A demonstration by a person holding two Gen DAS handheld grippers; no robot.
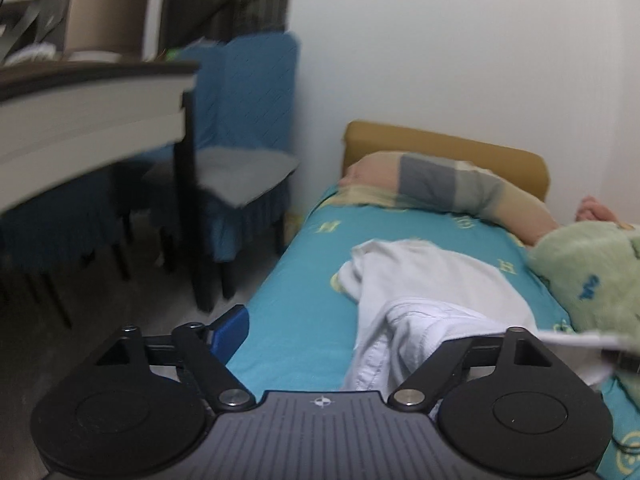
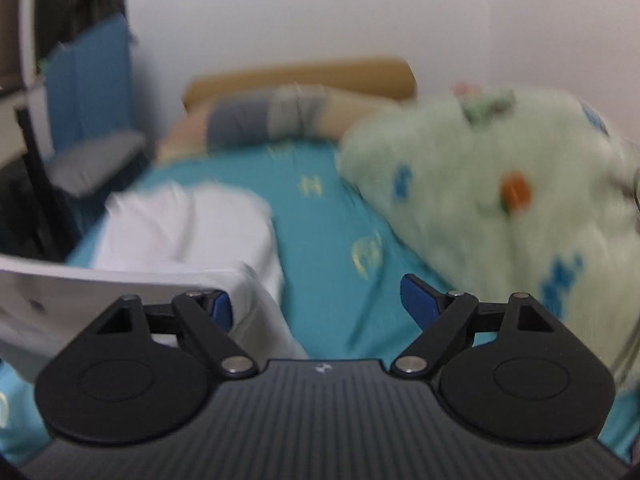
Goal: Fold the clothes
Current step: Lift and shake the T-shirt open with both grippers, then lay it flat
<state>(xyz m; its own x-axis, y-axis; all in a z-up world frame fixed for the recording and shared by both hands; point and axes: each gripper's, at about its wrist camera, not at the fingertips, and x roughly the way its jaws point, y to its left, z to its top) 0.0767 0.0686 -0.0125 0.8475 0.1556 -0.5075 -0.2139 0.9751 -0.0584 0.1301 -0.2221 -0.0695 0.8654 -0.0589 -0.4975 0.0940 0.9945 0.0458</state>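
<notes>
A white garment [image 1: 424,292] lies crumpled on a teal bedsheet [image 1: 296,320]. My left gripper [image 1: 344,332] is open just above the bed's near edge. Its left blue pad [image 1: 230,334] shows, and the garment hides its right pad. In the blurred right wrist view the white garment [image 2: 188,232] lies at the left, with a flat fold of it against the left pad [image 2: 220,308]. My right gripper [image 2: 320,304] is open over the sheet [image 2: 332,240], and its right pad [image 2: 420,300] is bare.
A green fleece blanket [image 2: 500,200] is heaped on the right of the bed. A pillow [image 1: 448,184] and tan headboard [image 1: 444,144] lie at the far end. A blue-covered chair [image 1: 240,140] and a table [image 1: 92,104] stand to the left, by the white wall.
</notes>
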